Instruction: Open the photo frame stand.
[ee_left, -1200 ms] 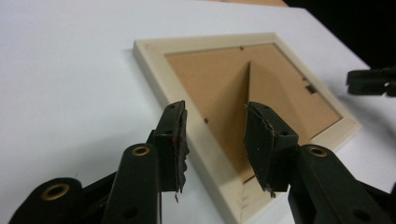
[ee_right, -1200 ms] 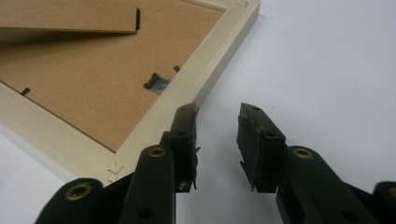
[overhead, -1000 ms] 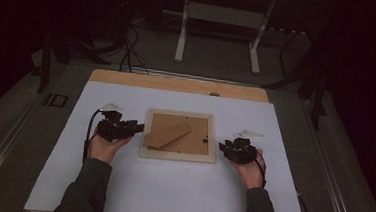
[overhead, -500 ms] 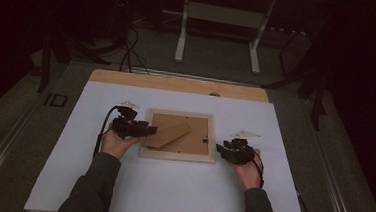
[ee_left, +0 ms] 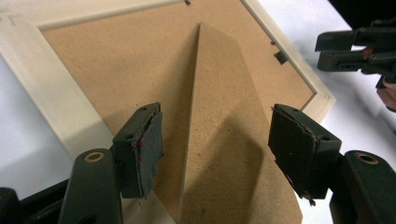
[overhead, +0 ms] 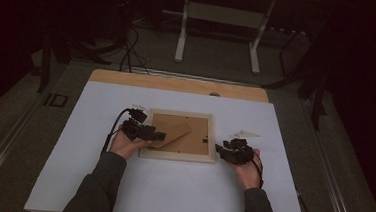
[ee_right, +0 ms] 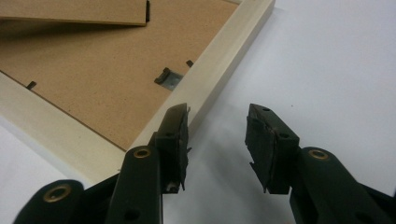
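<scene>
Face down on the white table (overhead: 180,190) lies the picture frame (overhead: 177,156), its brown backing board up and its fold-out stand (ee_left: 224,121) slanting across that board. The left gripper (overhead: 153,135) reaches over the frame's left edge; its jaws have just been opening and now gape wide, one on each side of the stand's raised edge, the pads pressing on nothing. The right gripper (ee_right: 217,140) sits just beside the frame's right rail, near the lower corner, jaws partly open with bare table between them, one fingertip close against the pale wood.
</scene>
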Demonstrator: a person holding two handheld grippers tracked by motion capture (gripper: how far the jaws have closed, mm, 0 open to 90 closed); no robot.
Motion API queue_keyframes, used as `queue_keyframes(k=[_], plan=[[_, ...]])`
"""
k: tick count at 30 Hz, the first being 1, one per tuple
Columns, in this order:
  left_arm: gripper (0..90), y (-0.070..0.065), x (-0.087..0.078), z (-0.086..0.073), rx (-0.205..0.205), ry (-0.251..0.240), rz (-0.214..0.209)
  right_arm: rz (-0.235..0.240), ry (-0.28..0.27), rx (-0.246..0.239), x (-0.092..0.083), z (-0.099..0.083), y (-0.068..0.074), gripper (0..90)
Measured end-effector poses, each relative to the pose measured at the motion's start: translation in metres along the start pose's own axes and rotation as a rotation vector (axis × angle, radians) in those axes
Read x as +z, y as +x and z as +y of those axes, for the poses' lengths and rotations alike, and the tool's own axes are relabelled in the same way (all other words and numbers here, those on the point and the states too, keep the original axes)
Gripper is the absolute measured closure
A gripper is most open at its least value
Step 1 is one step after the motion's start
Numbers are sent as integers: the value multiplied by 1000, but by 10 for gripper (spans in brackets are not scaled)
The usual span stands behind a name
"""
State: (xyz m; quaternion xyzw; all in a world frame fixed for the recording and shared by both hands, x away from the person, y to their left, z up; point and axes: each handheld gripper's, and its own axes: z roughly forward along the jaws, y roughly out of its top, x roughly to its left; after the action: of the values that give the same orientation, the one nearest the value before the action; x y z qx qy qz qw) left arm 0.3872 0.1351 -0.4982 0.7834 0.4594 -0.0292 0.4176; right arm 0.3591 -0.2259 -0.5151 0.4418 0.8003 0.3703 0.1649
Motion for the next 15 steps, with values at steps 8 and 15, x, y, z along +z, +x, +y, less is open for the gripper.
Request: queue_keyframes(k=[8,15], plan=[[362,-4,9,0,11,31,9,1,7,6,1,0,0,579],[373,-5,14,2,10,55,-18,4,5,-5,3,0,3,575]])
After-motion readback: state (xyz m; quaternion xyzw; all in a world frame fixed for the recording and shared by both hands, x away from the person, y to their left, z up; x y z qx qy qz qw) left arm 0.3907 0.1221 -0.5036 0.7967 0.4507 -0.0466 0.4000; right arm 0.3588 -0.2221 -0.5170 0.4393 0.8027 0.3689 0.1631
